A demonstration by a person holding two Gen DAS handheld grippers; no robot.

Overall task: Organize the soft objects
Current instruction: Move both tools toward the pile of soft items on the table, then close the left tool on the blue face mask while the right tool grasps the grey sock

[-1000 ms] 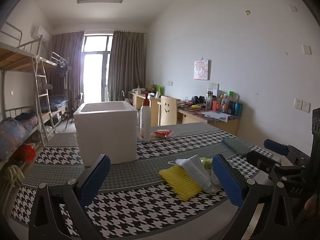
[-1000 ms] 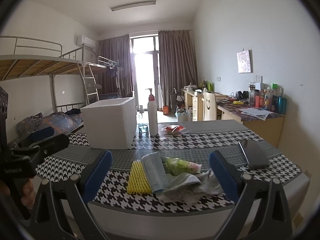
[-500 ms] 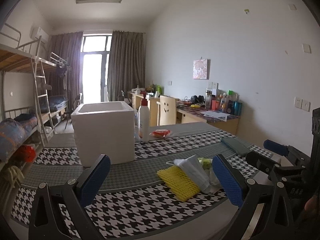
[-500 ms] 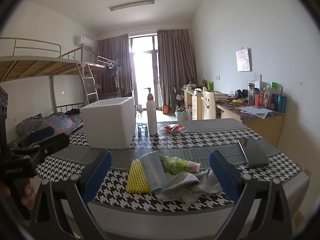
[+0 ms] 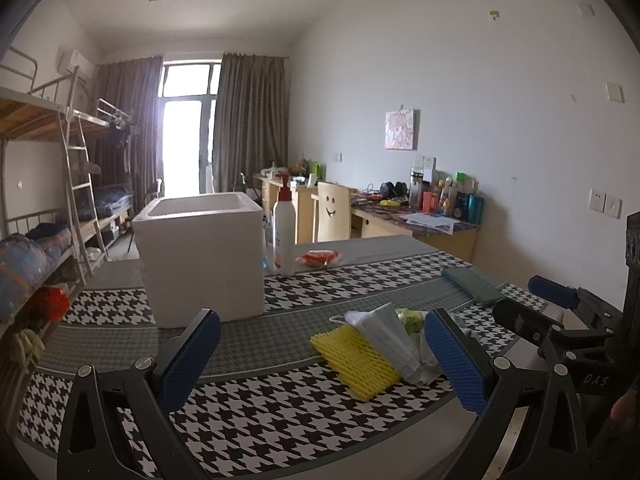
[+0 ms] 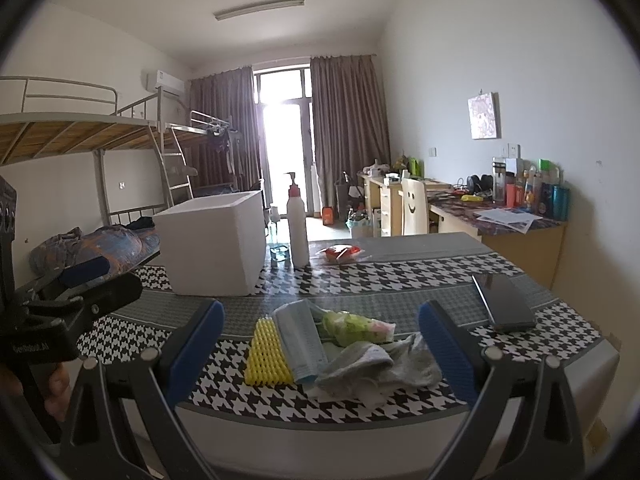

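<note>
1. Change since a second ago is slight: the pile of soft things and the white foam box (image 5: 200,256) are sitting a little further left in the left wrist view, so the left gripper (image 5: 320,360) is drifting rightward toward the pile while the right view is barely shifting. By my reading this is the approach, with nothing picked up yet.
2. Both grippers are hovering above the near edge of the table (image 6: 400,276), level and pointing across it; the right gripper (image 6: 320,348) is facing the pile squarely.
3. The jaws of both are standing wide apart and released, gripping nothing.
4. The soft things are lying in one heap just ahead of the right jaws: a yellow foam net (image 6: 266,350), a pale blue face mask (image 6: 300,338) overlapping it, a green packet (image 6: 352,326) behind, and a grey sock (image 6: 380,362) nearest the right-hand finger.
5. From the left jaws the heap is lying ahead and toward the right-hand finger, and the foam box ahead and beyond.
6. A pump bottle (image 6: 298,228) is standing beyond the heap; a dark phone (image 6: 502,300) is lying outside the right jaws.
</note>
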